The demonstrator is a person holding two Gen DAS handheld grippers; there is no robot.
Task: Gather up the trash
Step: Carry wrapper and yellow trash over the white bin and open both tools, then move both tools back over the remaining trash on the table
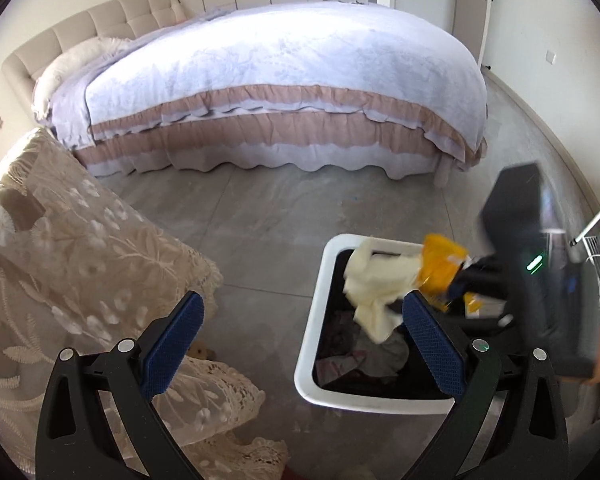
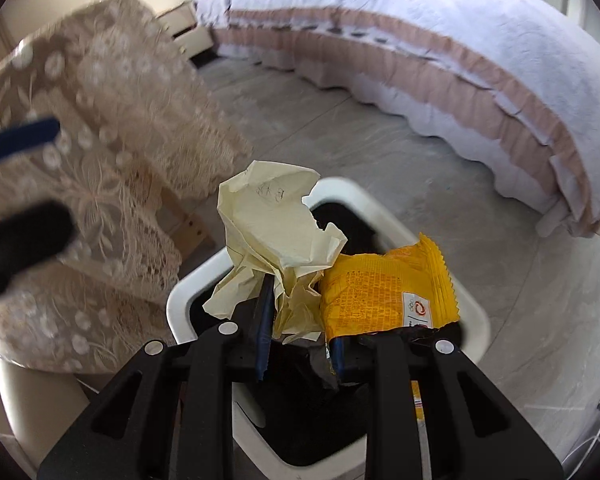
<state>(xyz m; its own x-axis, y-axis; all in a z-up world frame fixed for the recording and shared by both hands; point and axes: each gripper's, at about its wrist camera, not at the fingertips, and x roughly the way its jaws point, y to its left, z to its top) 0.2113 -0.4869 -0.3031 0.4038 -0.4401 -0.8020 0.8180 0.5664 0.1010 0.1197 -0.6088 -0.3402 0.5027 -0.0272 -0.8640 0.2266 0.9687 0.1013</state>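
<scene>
Closest to the lens on the right wrist view are the black arms of the right gripper (image 2: 300,344), and its jaws are pinched down on two bits of trash at once: a crumpled cream paper (image 2: 272,236) and a yellow snack wrapper (image 2: 384,292). Both stick up and forward past the blue pads, so they're caught only by their lower ends, which is why they flop out like that.

The whole bundle hangs right over the white trash bin (image 2: 188,292), which sits on the grey floor (image 2: 380,160) just in front of the bed (image 2: 460,40). My read is that it's held there on purpose so letting go drops everything straight in. The bin already has some crumpled stuff at the bottom, seen better from the left wrist view.

The left gripper (image 1: 300,328) is spread wide with nothing between the pads. It hovers off to the side, between the bin and a lace-covered bench (image 1: 80,260), probably just keeping out of the drop path.

Risk-wise, the paper is light and wide, so it might snag on the rim or drift out instead of falling cleanly.
</scene>
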